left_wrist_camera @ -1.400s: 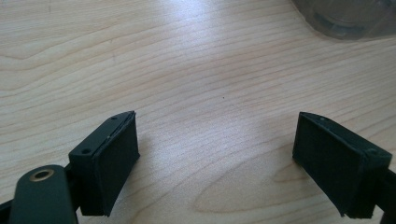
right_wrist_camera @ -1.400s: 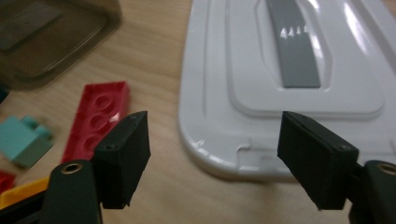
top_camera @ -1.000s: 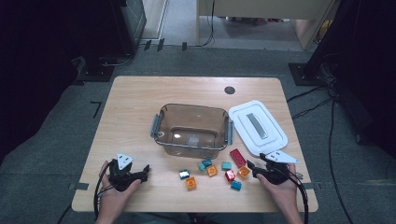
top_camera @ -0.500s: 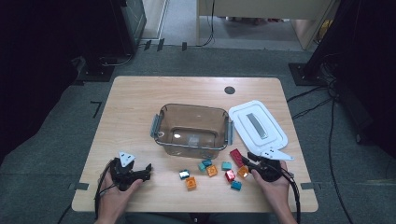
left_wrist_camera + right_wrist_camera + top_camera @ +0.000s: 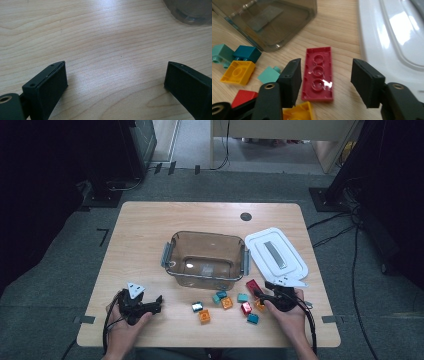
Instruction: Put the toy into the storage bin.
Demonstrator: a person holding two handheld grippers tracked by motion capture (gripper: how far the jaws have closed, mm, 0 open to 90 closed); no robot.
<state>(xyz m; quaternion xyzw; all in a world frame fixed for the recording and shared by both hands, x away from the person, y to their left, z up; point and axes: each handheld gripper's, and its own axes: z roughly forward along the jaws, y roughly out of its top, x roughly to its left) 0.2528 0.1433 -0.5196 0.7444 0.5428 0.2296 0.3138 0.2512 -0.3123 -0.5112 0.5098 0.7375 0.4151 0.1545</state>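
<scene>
Right gripper [image 5: 325,82]: jaws had just been opening, straddling the dark red plate [image 5: 319,73] without pressing it.
Plate: upside down, flat, near the table's [image 5: 150,235] front right edge, beside the white lid [image 5: 392,40].
Risk: pads might skid over its thin edges, judging by its flat lie.
Left gripper [image 5: 116,80]: released, empty.

Readable text: none | Labels, brands, numbers, signs: none legible on any surface in view | Pale patch inside clear container [image 5: 206,261], ahead of both grippers: too blurred to read
</scene>
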